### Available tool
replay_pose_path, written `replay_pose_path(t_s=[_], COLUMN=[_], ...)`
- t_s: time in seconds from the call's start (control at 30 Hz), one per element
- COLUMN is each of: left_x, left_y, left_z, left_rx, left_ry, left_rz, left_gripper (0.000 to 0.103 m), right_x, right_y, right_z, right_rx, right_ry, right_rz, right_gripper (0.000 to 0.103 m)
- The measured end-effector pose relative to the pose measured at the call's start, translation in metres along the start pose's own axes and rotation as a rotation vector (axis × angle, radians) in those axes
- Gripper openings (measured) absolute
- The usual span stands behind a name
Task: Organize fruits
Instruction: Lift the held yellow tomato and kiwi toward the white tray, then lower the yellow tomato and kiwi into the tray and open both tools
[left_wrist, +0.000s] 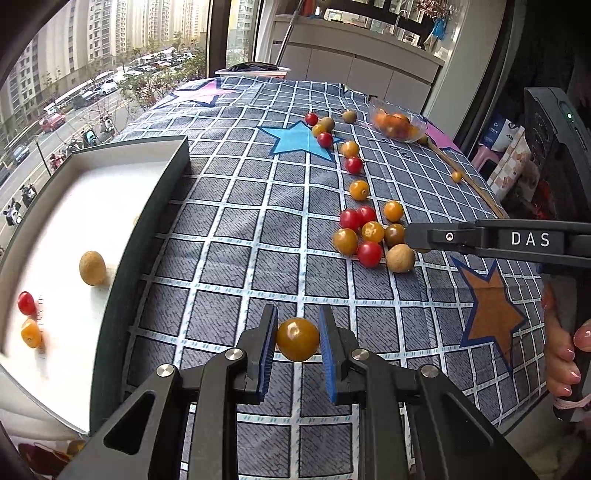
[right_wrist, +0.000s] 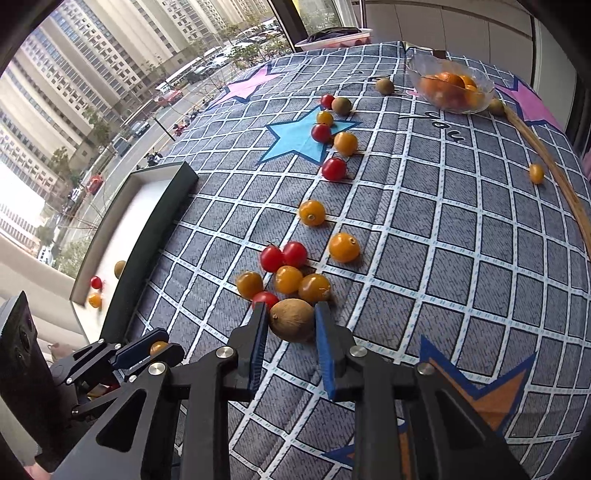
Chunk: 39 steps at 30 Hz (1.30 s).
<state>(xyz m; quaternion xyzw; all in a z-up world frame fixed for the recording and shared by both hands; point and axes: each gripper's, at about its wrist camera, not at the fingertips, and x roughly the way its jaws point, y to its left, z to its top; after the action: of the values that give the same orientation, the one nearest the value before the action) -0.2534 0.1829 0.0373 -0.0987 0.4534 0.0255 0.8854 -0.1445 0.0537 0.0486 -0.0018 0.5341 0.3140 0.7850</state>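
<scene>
My left gripper (left_wrist: 297, 339) is shut on a yellow cherry tomato (left_wrist: 297, 339), held above the checked cloth just right of the white tray (left_wrist: 147, 236). The tray holds a brown longan (left_wrist: 92, 267), a red tomato (left_wrist: 26, 302) and a yellow tomato (left_wrist: 31, 333). My right gripper (right_wrist: 291, 319) has its blue pads on both sides of a brown longan (right_wrist: 292, 319) resting on the cloth, at the near edge of a cluster of red and yellow tomatoes (right_wrist: 288, 271). The right gripper also shows in the left wrist view (left_wrist: 415, 240), and the left gripper in the right wrist view (right_wrist: 157, 349).
More tomatoes and longans trail across the cloth towards a blue star (left_wrist: 299, 140). A glass bowl of orange fruit (right_wrist: 452, 88) stands at the far right. A thin wooden stick (right_wrist: 554, 170) lies along the right edge. A window runs along the left.
</scene>
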Motion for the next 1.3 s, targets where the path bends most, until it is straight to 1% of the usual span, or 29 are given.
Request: replay_pose_path(t_s=[0.33,0.5,0.7,0.87,1.03,1.2,1.3], left_x=[-0.026,-0.034,-0.040,-0.034,-0.018,-0.007,0.001], left_y=[0.053,0.084,0.133,0.167,0.197,0.211,0.212], left_z=[0.010,0.020,0.032,0.044,0.057,0.059,0.060], left_rx=[-0.065,-0.095,-0.152,-0.200,-0.251,-0.265,-0.260], left_ry=[-0.072,-0.103,-0.127,-0.116,-0.066,-0.020,0.004], left_rz=[0.068,0.132,0.210,0.273,0.314,0.338,0.348], left_gripper=[0.024,0.024,0.024,0.024,0.024,0.024,0.024], right_x=[0.013,0.026,0.049,0.074,0.100,0.122,0.136], right_y=[0.059,0.094,0.141,0.178,0.202,0.215,0.217], right_z=[0.017,0.030,0.048,0.062,0.075,0.088,0.094], right_rx=[-0.099,-0.148,-0.219,-0.272,-0.311,-0.334,-0.333], right_ry=[0.018,0.036,0.070,0.099,0.128,0.149,0.166], right_rz=[0.031,0.058,0.090,0.104,0.093,0.065,0.050], right_gripper=[0.028,0.028,0.028,0.028,0.028,0.027,0.027])
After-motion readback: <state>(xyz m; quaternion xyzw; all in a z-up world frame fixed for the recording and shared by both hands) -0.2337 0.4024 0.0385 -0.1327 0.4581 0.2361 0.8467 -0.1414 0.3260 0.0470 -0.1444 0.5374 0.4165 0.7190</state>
